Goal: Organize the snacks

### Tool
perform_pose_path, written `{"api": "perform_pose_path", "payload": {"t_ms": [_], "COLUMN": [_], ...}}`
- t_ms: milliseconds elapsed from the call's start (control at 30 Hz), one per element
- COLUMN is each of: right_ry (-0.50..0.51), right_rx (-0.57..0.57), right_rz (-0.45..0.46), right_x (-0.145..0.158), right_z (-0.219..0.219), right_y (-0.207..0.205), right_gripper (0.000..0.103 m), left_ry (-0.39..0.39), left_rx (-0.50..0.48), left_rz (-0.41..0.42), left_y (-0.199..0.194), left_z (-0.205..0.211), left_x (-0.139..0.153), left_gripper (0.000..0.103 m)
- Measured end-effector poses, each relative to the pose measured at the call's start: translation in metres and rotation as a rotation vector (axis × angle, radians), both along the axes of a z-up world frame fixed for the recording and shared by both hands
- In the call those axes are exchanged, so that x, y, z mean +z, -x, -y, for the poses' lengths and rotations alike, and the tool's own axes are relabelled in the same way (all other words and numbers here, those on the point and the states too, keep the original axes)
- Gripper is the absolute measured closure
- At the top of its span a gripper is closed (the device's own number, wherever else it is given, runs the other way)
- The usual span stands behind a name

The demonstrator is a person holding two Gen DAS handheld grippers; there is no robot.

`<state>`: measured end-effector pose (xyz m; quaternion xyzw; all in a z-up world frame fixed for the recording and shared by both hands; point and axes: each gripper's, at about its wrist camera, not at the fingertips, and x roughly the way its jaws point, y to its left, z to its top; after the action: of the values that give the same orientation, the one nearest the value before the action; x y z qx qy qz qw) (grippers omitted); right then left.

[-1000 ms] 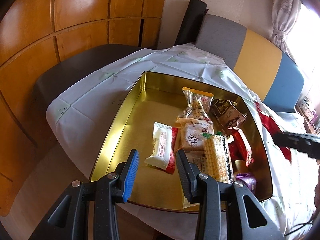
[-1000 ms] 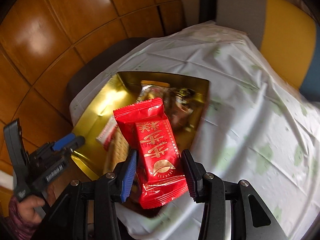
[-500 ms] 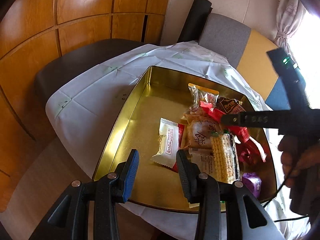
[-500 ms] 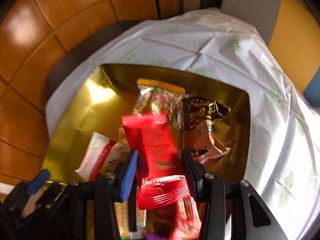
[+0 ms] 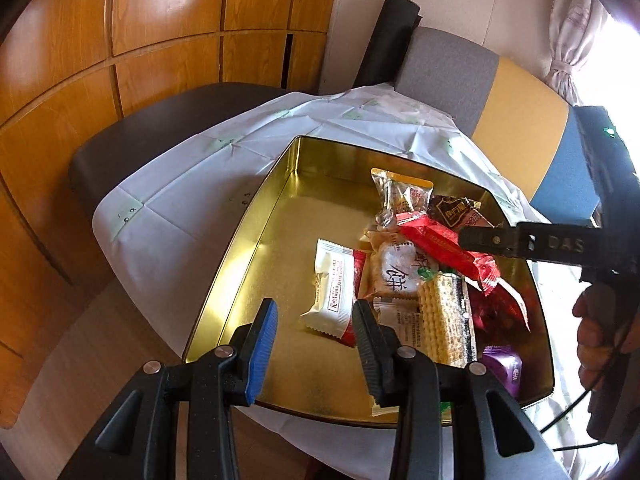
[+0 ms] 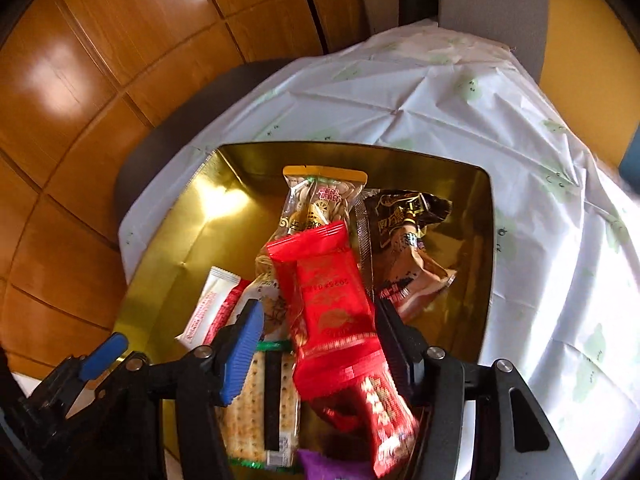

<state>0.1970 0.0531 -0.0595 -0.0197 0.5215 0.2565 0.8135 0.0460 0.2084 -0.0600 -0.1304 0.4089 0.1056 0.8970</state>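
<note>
Spreading across the back of the room, wood panels (image 5: 120,40) meet a pale wall, with a grey, yellow and blue seat back (image 5: 500,92) behind the counter. A white cloth (image 5: 180,200) covers the counter (image 5: 96,160), leaving a dark bare edge on the left. A gold tin (image 5: 256,240) sits on the cloth, its left half open and bare. Snacks crowd its right half. The right tongs (image 6: 316,332) have just been opening; a red packet (image 6: 332,304) lies between them atop the pile, and the blue pad stands off it. The left tongs (image 5: 316,340) hover spread and empty over the tin's near rim.
</note>
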Motion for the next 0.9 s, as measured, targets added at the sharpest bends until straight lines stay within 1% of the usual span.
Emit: {"api": "perform_pose_path", "payload": {"t_ms": [100,167,267,300,367,500,600,733,800,900], "right_ry": [0.008,0.007,0.041,0.047,0.054,0.025,0.015,0.002,-0.001,-0.004], "right_rx": [0.023,0.037,0.051,0.053,0.059,0.051,0.044,0.022,-0.004,-0.046], "right_rz": [0.019,0.015,0.021,0.039,0.047,0.039,0.062,0.115,0.140,0.177], "right_x": [0.004,0.003,-0.004,-0.005,-0.005,-0.001,0.006,0.019,0.024,0.029], "right_z": [0.003,0.003,0.001,0.000,-0.002,0.003,0.008,0.017,0.023,0.035], "right_y": [0.016,0.023,0.028,0.030,0.032,0.037,0.047,0.063,0.071,0.083], "right_gripper": [0.045,0.047,0.051,0.051,0.051,0.051,0.051,0.049,0.044,0.042], "left_ry": [-0.008,-0.014,-0.020,-0.023,-0.033,-0.048,-0.072,-0.096,-0.109,-0.119], "left_rx": [-0.004,-0.005,-0.010,-0.012,-0.018,-0.024,-0.022,-0.019,-0.018,-0.016], "left_rz": [0.006,0.007,0.012,0.014,0.017,0.031,0.048,0.070,0.082,0.097], "left_y": [0.001,0.002,0.003,0.004,0.006,0.010,0.014,0.020,0.023,0.027], "left_z": [0.003,0.006,0.010,0.011,0.016,0.023,0.027,0.033,0.037,0.043], "left_x": [0.003,0.004,0.007,0.008,0.010,0.017,0.023,0.031,0.034,0.037], "left_gripper": [0.064,0.064,0.064,0.064,0.064,0.063,0.060,0.059,0.059,0.059]}}
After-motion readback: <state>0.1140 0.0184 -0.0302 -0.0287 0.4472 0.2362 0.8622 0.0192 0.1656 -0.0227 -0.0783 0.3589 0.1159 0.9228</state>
